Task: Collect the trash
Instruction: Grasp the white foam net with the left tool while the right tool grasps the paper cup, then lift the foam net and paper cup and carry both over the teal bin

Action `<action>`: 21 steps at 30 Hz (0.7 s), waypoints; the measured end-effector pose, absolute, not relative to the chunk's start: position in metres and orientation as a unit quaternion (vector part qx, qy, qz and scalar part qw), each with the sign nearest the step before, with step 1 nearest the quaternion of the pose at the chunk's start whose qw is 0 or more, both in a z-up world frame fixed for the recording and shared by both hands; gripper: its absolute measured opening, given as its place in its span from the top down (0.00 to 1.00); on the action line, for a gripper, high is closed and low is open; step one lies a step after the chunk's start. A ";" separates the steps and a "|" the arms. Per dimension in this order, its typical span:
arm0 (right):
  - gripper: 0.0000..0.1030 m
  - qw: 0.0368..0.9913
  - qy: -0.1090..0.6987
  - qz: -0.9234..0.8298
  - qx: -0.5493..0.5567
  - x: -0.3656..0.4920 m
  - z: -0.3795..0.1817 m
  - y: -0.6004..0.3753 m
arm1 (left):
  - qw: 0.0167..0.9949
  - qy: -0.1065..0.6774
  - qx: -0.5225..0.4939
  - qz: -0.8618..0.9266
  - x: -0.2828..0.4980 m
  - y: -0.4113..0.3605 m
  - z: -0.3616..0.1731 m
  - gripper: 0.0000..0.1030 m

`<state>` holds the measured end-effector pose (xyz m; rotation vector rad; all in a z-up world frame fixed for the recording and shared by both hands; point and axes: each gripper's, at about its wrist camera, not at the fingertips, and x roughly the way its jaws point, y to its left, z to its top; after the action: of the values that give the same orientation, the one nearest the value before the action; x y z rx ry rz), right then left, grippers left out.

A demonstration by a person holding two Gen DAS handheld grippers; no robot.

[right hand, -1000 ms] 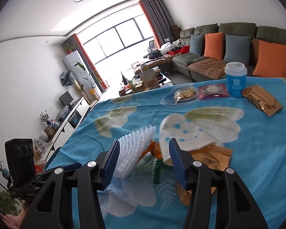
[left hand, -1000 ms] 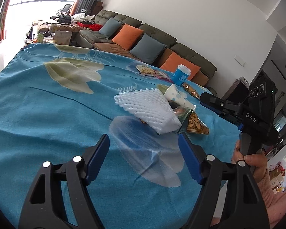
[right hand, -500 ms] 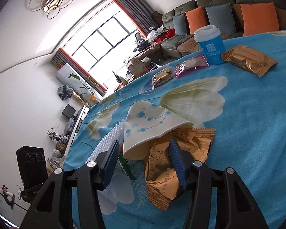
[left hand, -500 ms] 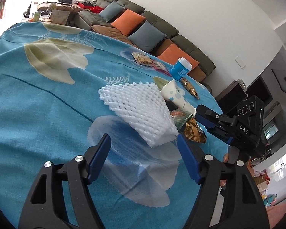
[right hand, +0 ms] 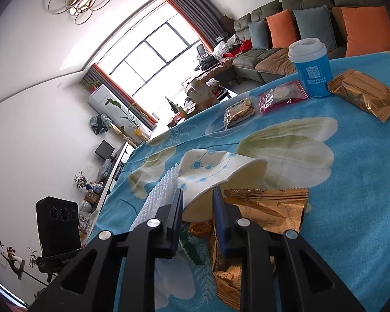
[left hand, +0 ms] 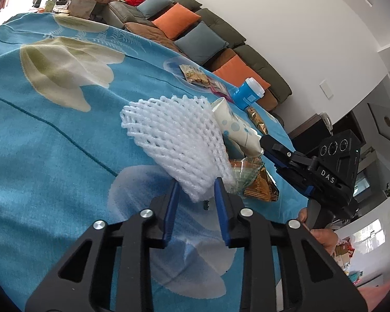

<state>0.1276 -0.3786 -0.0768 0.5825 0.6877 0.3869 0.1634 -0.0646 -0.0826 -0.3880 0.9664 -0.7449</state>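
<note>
On the blue flowered tablecloth (left hand: 52,156) a small heap of trash sits near the table's edge. The left gripper (left hand: 196,188) is closing its jaws on the near corner of the white foam net (left hand: 176,143), the pads already pinching it. Beside the net lies a flattened paper cup (right hand: 215,174), and the right gripper (right hand: 197,197) is closing on its rim, which sits squeezed between the blue pads. Gold wrappers (right hand: 267,208) lie underneath. Farther back stands a blue lidded cup (right hand: 312,70).

Black claw (left hand: 196,191) frames, blue pads, silver screws, "DAS" marking
</note>
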 end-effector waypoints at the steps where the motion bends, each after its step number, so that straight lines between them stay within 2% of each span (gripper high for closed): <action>1: 0.88 0.883 0.330 0.187 0.276 0.128 -0.076 -0.379 | 0.803 0.449 -0.180 -0.348 0.164 -0.065 -0.082 0.82; 6: 0.93 0.890 0.323 0.192 0.258 0.129 -0.069 -0.375 | 0.814 0.435 -0.174 -0.344 0.159 -0.058 -0.077 0.88; 21: 0.98 0.902 0.300 0.211 0.225 0.126 -0.048 -0.353 | 0.857 0.382 -0.148 -0.312 0.132 -0.015 -0.048 0.89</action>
<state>0.1262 -0.3534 -0.0477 0.4652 0.6212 0.4372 0.1318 -0.0147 -0.0482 -0.3112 0.8034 -0.6551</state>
